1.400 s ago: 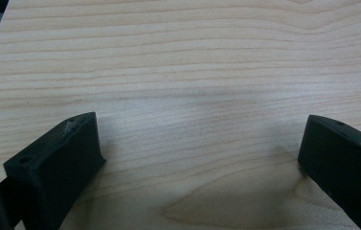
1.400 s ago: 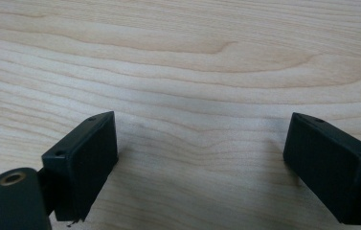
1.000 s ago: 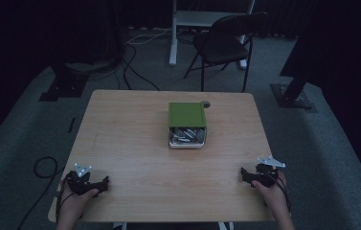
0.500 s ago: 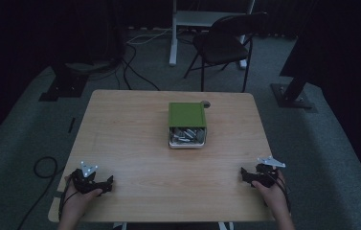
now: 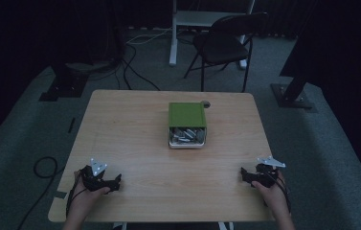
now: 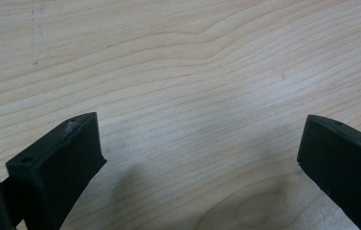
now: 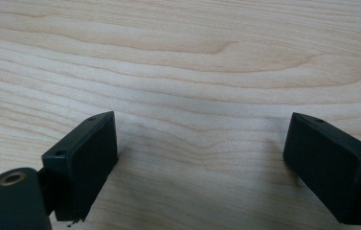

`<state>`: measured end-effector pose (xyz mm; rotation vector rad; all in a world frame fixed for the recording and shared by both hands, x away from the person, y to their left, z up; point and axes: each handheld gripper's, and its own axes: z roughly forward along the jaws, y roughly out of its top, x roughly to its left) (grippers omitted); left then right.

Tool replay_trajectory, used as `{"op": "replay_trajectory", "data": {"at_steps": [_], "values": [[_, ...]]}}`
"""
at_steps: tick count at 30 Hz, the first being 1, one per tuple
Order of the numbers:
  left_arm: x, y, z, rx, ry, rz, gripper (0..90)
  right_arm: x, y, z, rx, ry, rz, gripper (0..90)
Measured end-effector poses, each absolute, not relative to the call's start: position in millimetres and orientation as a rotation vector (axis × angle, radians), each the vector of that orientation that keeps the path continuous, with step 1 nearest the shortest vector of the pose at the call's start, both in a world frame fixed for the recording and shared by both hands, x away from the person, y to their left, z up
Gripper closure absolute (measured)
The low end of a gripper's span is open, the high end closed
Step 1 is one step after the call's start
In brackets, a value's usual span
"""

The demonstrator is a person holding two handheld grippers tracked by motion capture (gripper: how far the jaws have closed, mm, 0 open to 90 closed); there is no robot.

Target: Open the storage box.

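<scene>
At table centre, a half-lidded green box (image 5: 187, 115) shows metal pieces; both grippers' jaws spread.

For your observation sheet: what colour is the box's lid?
Green; the lid shows best in the high view.

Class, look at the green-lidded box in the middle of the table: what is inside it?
The box has its near end uncovered, showing a heap of small grey metallic pieces, too small to identify. The green lid covers the far part, so whatever lies beneath it is hidden.

Matt pale wood-grain table (image 5: 135, 139), smooth
</scene>
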<state>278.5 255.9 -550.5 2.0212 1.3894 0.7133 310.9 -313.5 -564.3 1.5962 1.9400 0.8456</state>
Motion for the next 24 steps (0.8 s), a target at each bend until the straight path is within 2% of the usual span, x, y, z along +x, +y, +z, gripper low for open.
{"op": "replay_trajectory", "data": {"at_steps": [9, 10, 24], "values": [[282.7, 243.6, -547.4, 2.044, 1.332, 0.722, 2.2, 310.9, -313.5, -564.3, 1.596, 1.940, 0.845, 11.0], [283.4, 241.9, -547.2, 2.047, 1.328, 0.727, 5.3, 311.0, -313.5, -564.3, 1.596, 1.940, 0.845, 11.0], [293.6, 213.0, -541.9, 2.104, 1.219, 0.757, 5.3, 311.0, -313.5, -564.3, 1.596, 1.940, 0.845, 11.0]]}}
